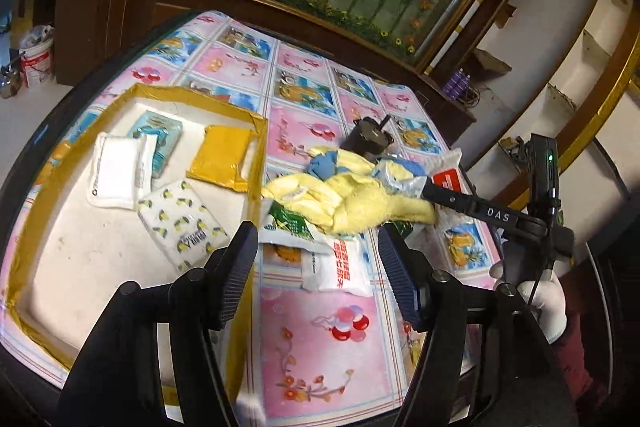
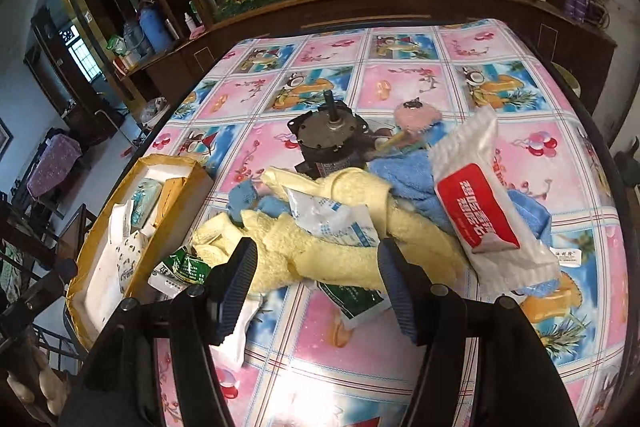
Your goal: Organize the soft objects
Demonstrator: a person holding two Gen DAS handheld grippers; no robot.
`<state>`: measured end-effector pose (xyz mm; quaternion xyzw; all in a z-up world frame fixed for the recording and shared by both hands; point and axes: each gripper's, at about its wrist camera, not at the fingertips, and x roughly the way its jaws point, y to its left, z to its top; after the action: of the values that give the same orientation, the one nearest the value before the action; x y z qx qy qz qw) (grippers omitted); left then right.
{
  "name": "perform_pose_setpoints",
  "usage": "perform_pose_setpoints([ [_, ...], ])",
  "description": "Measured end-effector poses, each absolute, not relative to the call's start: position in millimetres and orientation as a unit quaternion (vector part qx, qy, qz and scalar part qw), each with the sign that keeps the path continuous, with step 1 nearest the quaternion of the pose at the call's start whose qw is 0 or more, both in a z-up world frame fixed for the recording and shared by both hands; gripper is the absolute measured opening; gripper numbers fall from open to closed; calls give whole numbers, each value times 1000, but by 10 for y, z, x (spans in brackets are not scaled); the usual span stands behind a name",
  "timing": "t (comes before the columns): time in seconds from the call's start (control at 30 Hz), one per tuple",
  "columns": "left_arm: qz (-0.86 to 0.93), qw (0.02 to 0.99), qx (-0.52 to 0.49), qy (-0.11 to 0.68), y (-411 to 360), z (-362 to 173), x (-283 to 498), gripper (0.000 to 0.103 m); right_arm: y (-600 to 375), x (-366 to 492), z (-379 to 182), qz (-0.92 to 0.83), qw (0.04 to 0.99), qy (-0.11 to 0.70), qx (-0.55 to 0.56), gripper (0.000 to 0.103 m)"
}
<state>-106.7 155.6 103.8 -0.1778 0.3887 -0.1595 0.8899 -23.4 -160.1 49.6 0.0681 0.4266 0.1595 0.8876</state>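
The left gripper (image 1: 316, 267) hangs above the patterned tablecloth (image 1: 320, 347) with its jaws apart and nothing between them. The right gripper (image 2: 316, 287) likewise stands with jaws apart and empty, just short of the pile.

The yellow towel (image 2: 320, 251) lies crumpled at the middle of the table, its long axis running from the box side across toward the red-and-white tissue pack (image 2: 480, 211). That pack leans tilted on the blue cloth (image 2: 408, 179), its long axis running from the far end down toward the near right. A small blue-printed white sachet (image 2: 332, 215) rests on the towel. A dark motor (image 2: 328, 143) stands behind the pile, shaft pointing up.

The yellow-taped box (image 1: 256, 163) sits just left of the pile. Inside it lie a white packet (image 1: 120, 171), a yellow packet (image 1: 220, 155) and a lemon-print tissue pack (image 1: 180, 223).
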Motion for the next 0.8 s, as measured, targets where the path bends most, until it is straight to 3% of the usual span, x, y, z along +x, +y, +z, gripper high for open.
perform_pose_setpoints([
  [0.2,-157,879,-168,419,1377,852,-1185,63,-1895,-291,355,157,887,419,118,63],
  [0.8,-161,867,-130,454,888,630,-1213,63,-2170,-484,-81,155,897,391,133,63],
])
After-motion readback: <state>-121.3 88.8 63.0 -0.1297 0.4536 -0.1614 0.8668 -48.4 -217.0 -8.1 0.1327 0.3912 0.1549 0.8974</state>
